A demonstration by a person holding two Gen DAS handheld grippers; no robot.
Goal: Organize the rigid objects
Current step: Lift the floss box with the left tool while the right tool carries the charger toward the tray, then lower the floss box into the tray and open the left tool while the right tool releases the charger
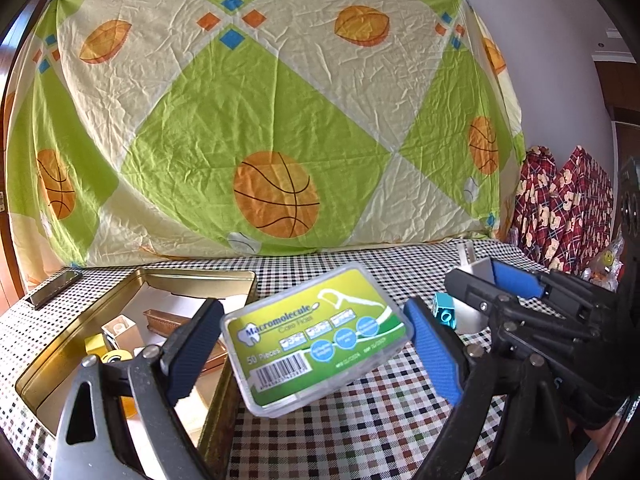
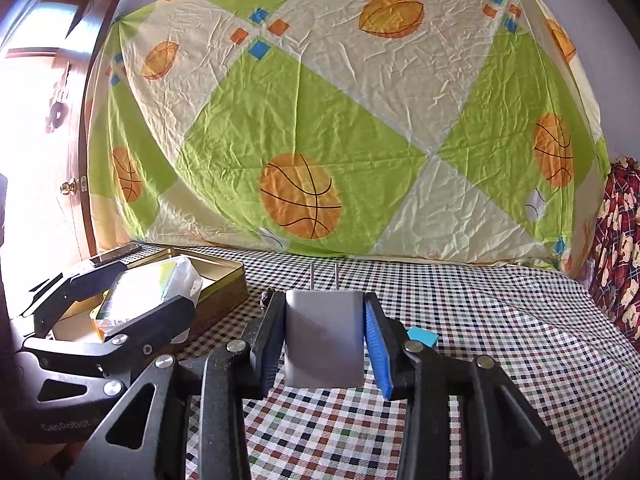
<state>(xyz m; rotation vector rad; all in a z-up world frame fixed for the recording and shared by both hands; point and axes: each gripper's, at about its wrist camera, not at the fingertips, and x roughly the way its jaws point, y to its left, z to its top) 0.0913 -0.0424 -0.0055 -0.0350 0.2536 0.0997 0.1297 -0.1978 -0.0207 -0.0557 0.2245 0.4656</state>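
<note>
At far left the tin (image 1: 132, 280) sits open on the checked counter (image 1: 360, 420), already holding several small items: a yellow block (image 1: 96, 345), a cream box and a copper bar. The left gripper (image 1: 316, 344) holds the floss box (image 1: 316, 340) between its fingers, just right of the tin's rim, so it seems not yet placed; its label reads "Macromolecule", "Care Floss" and "50 Pieces". A teal cube (image 1: 444, 309) lies loose on the counter. The right gripper (image 2: 324, 344) clamps a grey plug (image 2: 324, 344), prongs forward, well right of the tin.
</note>
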